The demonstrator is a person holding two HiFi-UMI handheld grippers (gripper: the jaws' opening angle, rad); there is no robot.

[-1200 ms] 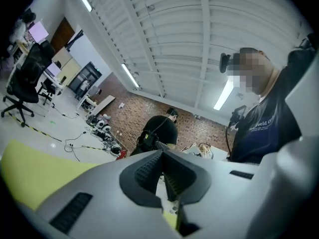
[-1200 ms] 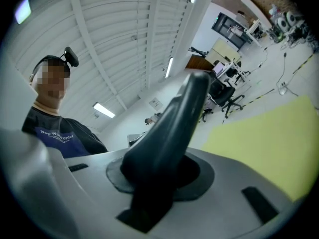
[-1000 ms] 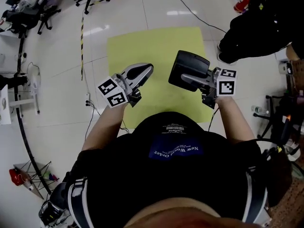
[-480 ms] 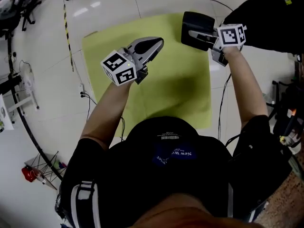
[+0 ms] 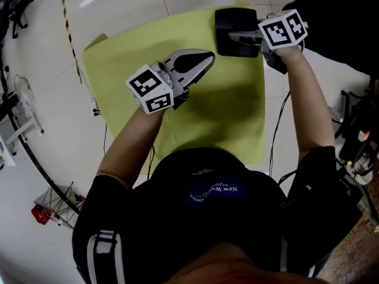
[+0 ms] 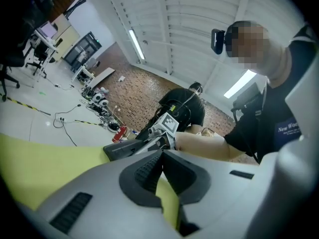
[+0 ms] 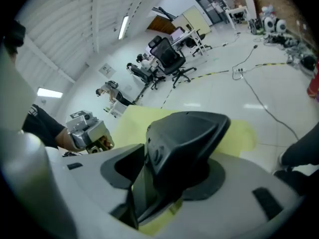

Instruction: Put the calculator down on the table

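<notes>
Presently catalogued, item by item.

Item 1: calculator [image 5: 235,31]. Dark and slab-like, it sits at the far right corner of the yellow mat [image 5: 130,58], which is spread on the floor [image 5: 47,129]; no table shows. Whether it bears on the mat or hangs just above it cannot be told from overhead. In the right gripper view its body [image 7: 184,143] runs forward along the line of the tongs. From above its outline is near square, so the long axis is uncertain.

Item 2: right tongs [image 5: 237,38]. They reach in from the right, and the calculator lies directly between the jaws rather than to either side. The jaws are opening, with a gap showing at one pad while the calculator leans on the other.

Item 3: left tongs [image 5: 204,58]. The tips are together with nothing between them. They sit over the mat's middle, left of and nearer than the calculator, and apart from it.

Governing relation: the right hand alone is at the calculator. Judged need: withdraw rightward along the jaw line without dragging it.
</notes>
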